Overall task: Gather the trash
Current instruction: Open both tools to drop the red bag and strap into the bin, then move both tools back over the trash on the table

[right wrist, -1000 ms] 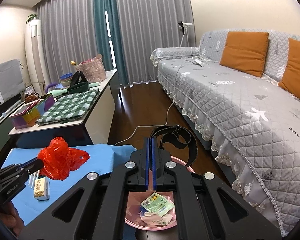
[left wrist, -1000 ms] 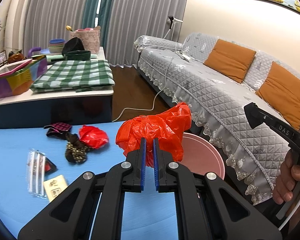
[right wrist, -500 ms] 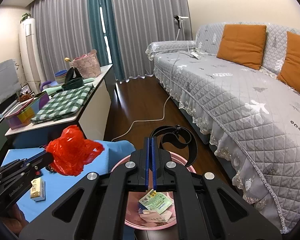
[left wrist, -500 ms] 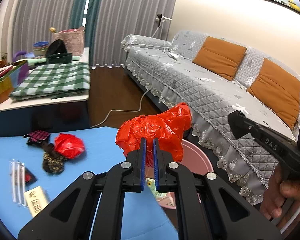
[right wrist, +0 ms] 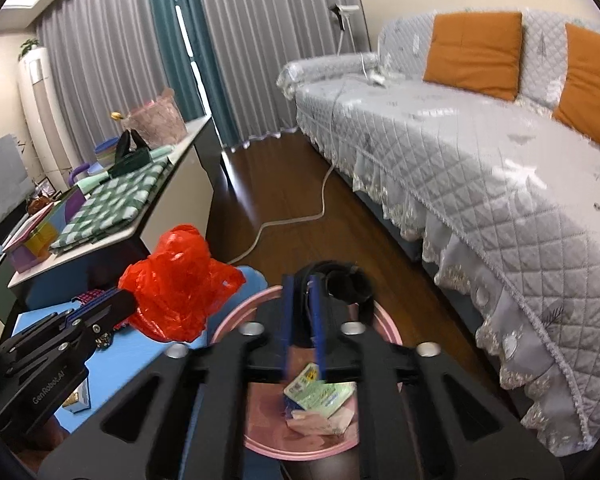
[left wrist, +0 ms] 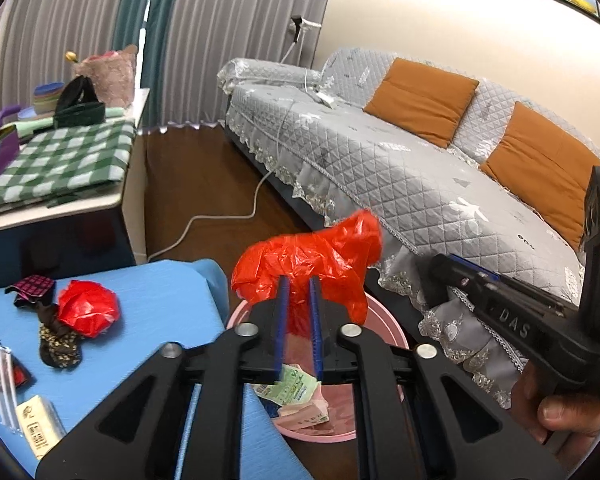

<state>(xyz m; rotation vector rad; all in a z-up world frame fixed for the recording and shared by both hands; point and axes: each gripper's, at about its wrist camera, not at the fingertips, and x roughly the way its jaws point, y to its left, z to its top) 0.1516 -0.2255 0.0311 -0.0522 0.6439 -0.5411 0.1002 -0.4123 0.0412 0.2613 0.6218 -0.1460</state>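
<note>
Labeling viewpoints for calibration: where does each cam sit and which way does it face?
Left wrist: on the left gripper, looking forward and down over the red bag between its opening jaws, toward the pink bin and sofa; the person's hand shows.
Right wrist: on the right gripper, jaws opening, black strap beyond them above the bin; the left gripper shows.
Shared: bag, bin, blue table, sofa.

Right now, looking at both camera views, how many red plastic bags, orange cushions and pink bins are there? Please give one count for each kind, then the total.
Red plastic bags: 2
Orange cushions: 2
Pink bin: 1
Total: 5
</note>
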